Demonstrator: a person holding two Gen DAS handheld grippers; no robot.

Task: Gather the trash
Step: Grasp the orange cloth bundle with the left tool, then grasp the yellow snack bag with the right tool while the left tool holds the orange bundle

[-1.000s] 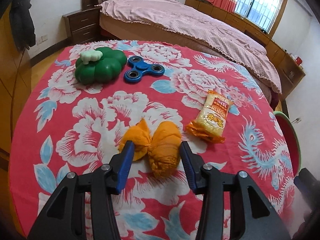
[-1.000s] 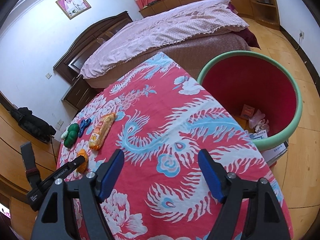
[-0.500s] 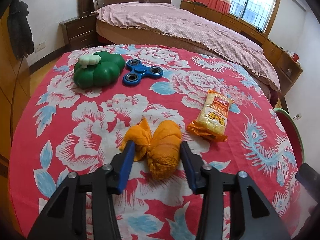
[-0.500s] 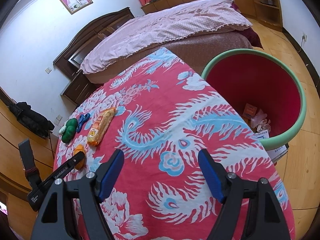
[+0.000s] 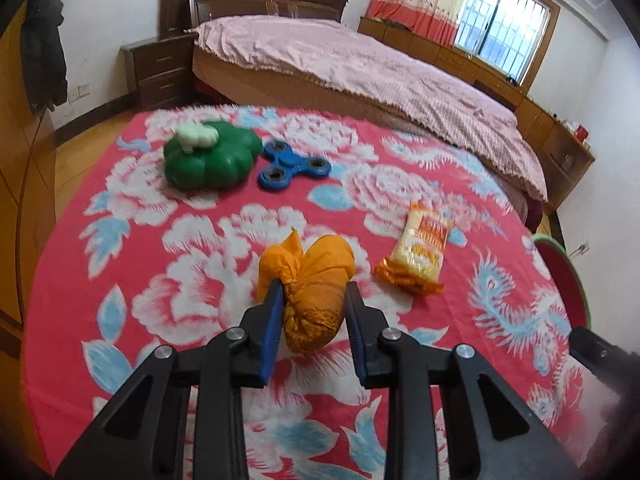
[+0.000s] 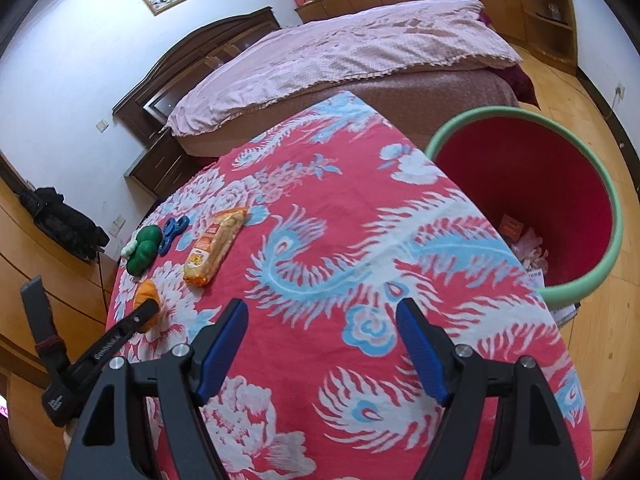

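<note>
A knotted orange bag [image 5: 314, 288] sits between the blue pads of my left gripper [image 5: 314, 300], which is shut on it just above the red flowered tablecloth [image 5: 160, 300]. The bag also shows small in the right wrist view [image 6: 146, 300]. A yellow snack packet [image 5: 420, 250] lies to its right; it also shows in the right wrist view [image 6: 214, 246]. My right gripper [image 6: 322, 344] is open and empty over the table's near right side. A red bin with a green rim [image 6: 612, 216] stands on the floor beside the table, with scraps inside.
A green pumpkin-shaped toy [image 5: 210, 156] and a blue fidget spinner [image 5: 294, 170] lie at the table's far left. A bed with a pink cover [image 5: 360, 64] stands behind the table. A nightstand [image 5: 158, 70] is at the back left.
My left gripper has closed its jaws onto the orange bag and lifted it slightly. The right gripper has stayed open and shifted a little.
</note>
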